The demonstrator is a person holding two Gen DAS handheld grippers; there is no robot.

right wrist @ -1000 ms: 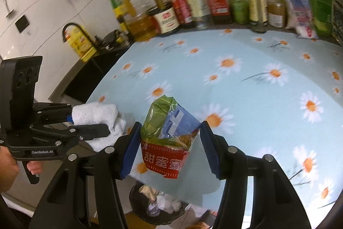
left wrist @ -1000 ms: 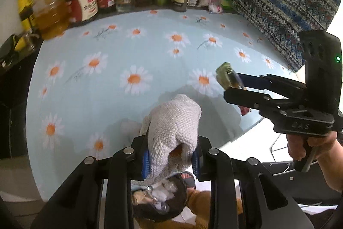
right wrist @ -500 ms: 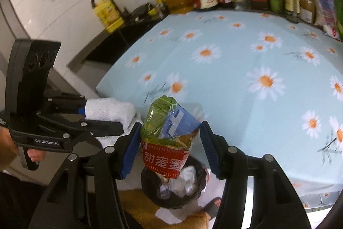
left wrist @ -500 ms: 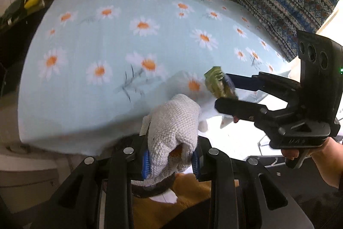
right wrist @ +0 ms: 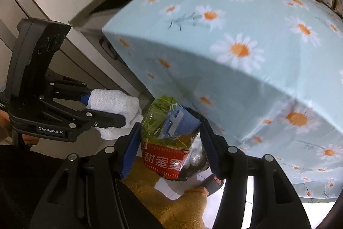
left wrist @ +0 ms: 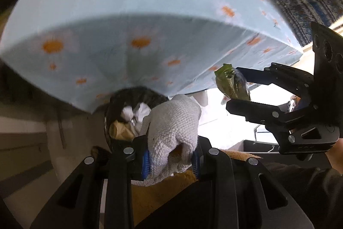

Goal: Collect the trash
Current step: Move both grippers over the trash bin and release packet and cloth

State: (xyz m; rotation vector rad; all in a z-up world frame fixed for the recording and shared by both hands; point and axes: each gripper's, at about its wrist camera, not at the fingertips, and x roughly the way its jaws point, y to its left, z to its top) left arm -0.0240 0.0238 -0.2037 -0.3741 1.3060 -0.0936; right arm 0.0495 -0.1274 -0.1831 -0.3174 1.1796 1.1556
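Left tool [left wrist: 171, 161] gripped nubby knit cloth [left wrist: 173, 132]; right tool [right wrist: 169, 143] clamped crinkly foil wrapper [right wrist: 169, 138] (red band), lower centre.

I see a coarse, matt, knitted off-white cloth [left wrist: 173, 132] pinched in my left gripper [left wrist: 170, 161], whose matt black plastic arms carry ribbed blue rubbery pads [left wrist: 145, 165] and small shiny metal screws. My right gripper [right wrist: 169, 143] is built the same and grips a glossy, crinkled green, blue and red plastic snack wrapper [right wrist: 169, 138]. The pale blue daisy-print tablecloth [right wrist: 246, 57] looks smooth with a soft sheen. Crumpled white paper [left wrist: 139, 111] lies in the dark bin [left wrist: 115, 104]. Orange fabric [left wrist: 150, 196] below looks fuzzy.
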